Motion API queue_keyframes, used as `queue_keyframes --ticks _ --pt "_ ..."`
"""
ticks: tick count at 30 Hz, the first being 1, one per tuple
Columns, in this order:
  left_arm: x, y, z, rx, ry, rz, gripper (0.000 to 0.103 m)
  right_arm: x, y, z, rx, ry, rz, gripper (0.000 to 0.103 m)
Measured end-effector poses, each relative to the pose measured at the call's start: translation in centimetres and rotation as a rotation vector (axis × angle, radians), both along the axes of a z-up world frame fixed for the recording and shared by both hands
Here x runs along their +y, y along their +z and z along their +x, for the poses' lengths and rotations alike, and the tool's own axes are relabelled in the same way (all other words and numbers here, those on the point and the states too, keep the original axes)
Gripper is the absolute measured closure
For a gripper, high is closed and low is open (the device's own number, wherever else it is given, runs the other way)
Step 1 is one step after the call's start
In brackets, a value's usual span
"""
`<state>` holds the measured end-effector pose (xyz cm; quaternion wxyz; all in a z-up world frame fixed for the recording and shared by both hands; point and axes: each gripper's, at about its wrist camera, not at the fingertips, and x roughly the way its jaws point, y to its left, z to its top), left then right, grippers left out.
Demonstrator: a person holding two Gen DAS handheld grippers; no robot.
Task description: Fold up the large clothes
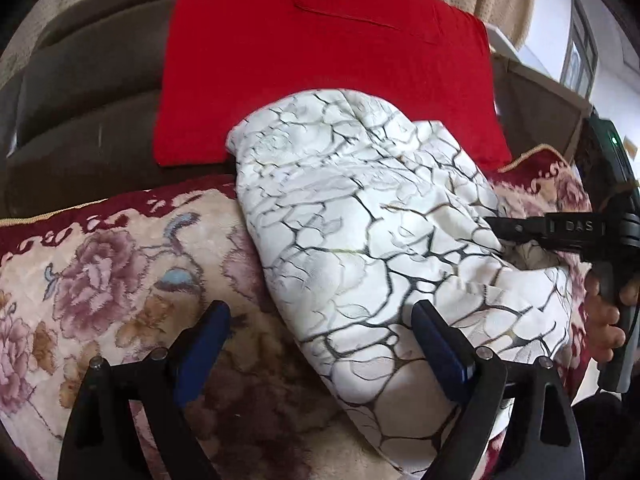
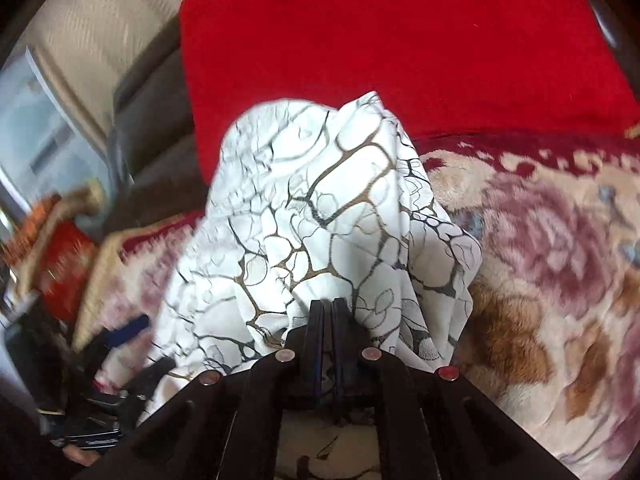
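The white garment [image 1: 360,216] with the dark crackle print is lying bunched across the middle of the left wrist view, on a floral blanket [image 1: 120,272], with a red cloth [image 1: 320,60] spread behind it toward the top of the frame. The right gripper [image 2: 328,304] is pinching a fold of that garment at the lower centre of its own view, jaws closed tight on the fabric, which is rising in a peak above the fingertips. The left gripper [image 1: 320,332] is hanging at the bottom of its frame with jaws spread wide and holding nothing; its right finger is lying over the garment's near edge, though whether it is touching is hard to tell. To do this fold well, the right hand should be carrying the pinched edge low and steadily across, keeping the cloth taut rather than letting it bunch, while the left is settling onto the opposite edge to pin it. The left side of the right wrist view is blurring, so details there are uncertain.
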<state>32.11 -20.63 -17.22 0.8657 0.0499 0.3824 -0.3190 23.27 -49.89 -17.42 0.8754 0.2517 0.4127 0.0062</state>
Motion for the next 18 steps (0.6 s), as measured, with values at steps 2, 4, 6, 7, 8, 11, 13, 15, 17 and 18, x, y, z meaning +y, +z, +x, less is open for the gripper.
queue_keyframes --ticks 2,4,6,7,8,11,13,15,17,18 --pt "0.6 0.3 0.6 -0.004 0.03 -0.014 0.011 -0.7 0.7 -0.4 -0.01 0.005 0.014 0.096" --pt "1.2 0.5 1.2 0.023 0.048 -0.059 0.011 -1.6 2.1 -1.5 -0.036 0.015 0.004 0.096" --pt "2.1 0.4 2.2 0.087 0.068 -0.129 0.011 -1.5 3.2 -2.0 -0.072 0.012 -0.008 0.095" --pt "2.4 0.2 2.6 0.123 0.07 -0.163 0.011 -1.8 3.8 -2.0 -0.078 0.0 -0.021 0.095" --pt "2.5 0.1 2.9 0.158 0.071 -0.195 0.011 -1.9 4.2 -2.2 -0.074 -0.012 -0.037 0.095" --pt "3.1 -0.8 4.2 0.257 0.08 -0.274 0.011 -2.9 4.5 -2.3 -0.031 -0.039 -0.047 0.094" --pt "3.1 -1.4 4.8 0.331 0.068 -0.326 0.011 -4.3 3.7 -2.9 -0.005 -0.063 -0.006 0.094" --pt "2.7 -1.5 4.8 0.332 0.076 -0.323 0.011 -5.1 3.1 -3.3 0.015 -0.081 0.002 0.094" --pt "2.2 -0.8 4.3 0.281 0.08 -0.29 0.011 -5.4 3.2 -3.8 -0.007 -0.081 0.017 0.094" --pt "1.8 -0.4 4.0 0.25 0.067 -0.276 0.011 -5.1 3.5 -3.9 -0.03 -0.068 0.031 0.094"
